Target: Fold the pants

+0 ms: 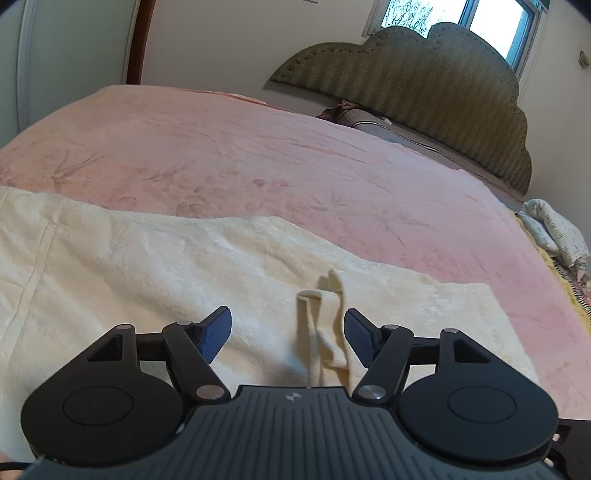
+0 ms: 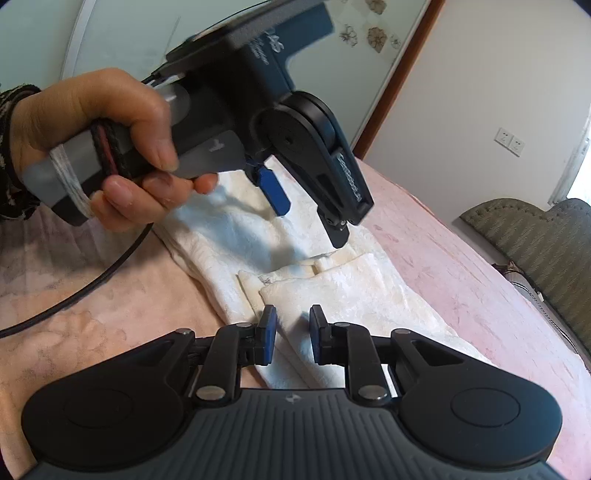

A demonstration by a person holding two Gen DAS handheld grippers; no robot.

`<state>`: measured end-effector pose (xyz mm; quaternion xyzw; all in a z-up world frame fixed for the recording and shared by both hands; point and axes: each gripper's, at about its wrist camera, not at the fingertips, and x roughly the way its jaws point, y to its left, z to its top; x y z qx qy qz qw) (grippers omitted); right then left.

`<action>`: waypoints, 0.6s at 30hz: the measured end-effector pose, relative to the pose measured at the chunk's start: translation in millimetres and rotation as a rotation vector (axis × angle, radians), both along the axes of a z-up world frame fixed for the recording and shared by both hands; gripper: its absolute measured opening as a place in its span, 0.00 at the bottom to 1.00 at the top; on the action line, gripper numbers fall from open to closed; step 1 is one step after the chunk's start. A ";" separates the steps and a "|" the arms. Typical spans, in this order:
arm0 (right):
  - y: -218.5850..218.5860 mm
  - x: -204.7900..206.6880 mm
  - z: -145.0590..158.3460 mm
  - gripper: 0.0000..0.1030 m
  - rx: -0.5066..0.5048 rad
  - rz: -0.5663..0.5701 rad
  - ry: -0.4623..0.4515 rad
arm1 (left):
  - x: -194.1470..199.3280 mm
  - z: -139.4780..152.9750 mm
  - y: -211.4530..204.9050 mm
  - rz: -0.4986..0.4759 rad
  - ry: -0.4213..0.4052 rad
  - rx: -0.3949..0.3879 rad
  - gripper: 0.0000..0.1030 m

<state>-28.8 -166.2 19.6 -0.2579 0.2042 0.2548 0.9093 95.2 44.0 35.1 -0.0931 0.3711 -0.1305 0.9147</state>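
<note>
Two grippers work over cream pants that lie flat on a pink bedspread. The fabric is plush and faintly embossed, with a seam running down its left part in the left wrist view, and a small drawstring loop standing up from it.

The left gripper hovers just above the cloth with its blue pads wide apart; the loop rises between them, nearer the right pad, touching neither as far as can be told. Only this view shows the green scalloped headboard, the window above it and a crumpled patterned cloth at the bed's right edge.

The right wrist view alone shows the person's hand gripping the left gripper's handle, a black cable trailing from it, and the pants as a long strip with a layer folded over across the middle. The right gripper sits low at the near end, jaws apart, with the cloth's edge between them but not clamped.
</note>
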 end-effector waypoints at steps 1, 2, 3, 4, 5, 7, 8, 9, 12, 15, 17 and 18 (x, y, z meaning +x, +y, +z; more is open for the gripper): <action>4.4 1.4 -4.1 0.18 -0.019 -0.016 -0.002 | 0.1 0.6 0.8 -0.006 0.012 -0.023 0.69; 6.5 1.6 -7.0 0.18 -0.041 -0.022 -0.005 | -0.1 0.9 2.2 -0.012 0.025 -0.046 0.69; 11.9 1.3 -10.1 0.18 -0.058 -0.015 -0.005 | -0.1 1.1 3.2 -0.018 0.037 -0.069 0.69; 12.3 0.4 -11.6 0.18 -0.068 -0.009 -0.007 | 0.4 1.2 3.9 -0.023 0.049 -0.089 0.69; 12.8 -0.9 -12.8 0.18 -0.079 -0.008 -0.017 | 0.2 1.6 4.5 -0.028 0.059 -0.104 0.69; 14.9 1.5 -15.9 0.18 -0.114 -0.025 -0.038 | -0.8 2.4 4.3 -0.044 0.075 -0.138 0.70; 16.6 2.2 -18.1 0.18 -0.134 -0.025 -0.042 | -1.0 2.7 3.2 -0.056 0.081 -0.149 0.71; 17.6 0.5 -18.5 0.18 -0.145 -0.018 -0.046 | -1.7 3.0 1.8 -0.066 0.085 -0.154 0.71; 21.2 -1.9 -21.9 0.18 -0.196 0.007 -0.080 | -3.4 3.8 -2.1 -0.090 0.096 -0.168 0.72; 28.1 2.0 -31.3 0.18 -0.268 -0.019 -0.135 | -1.7 0.7 -4.3 -0.115 0.124 -0.198 0.73; 29.9 3.3 -31.4 0.18 -0.270 -0.029 -0.139 | -1.1 -2.1 -4.8 -0.124 0.148 -0.210 0.73; 28.6 4.9 -30.0 0.18 -0.249 -0.038 -0.136 | -0.7 -4.2 -4.4 -0.130 0.161 -0.223 0.73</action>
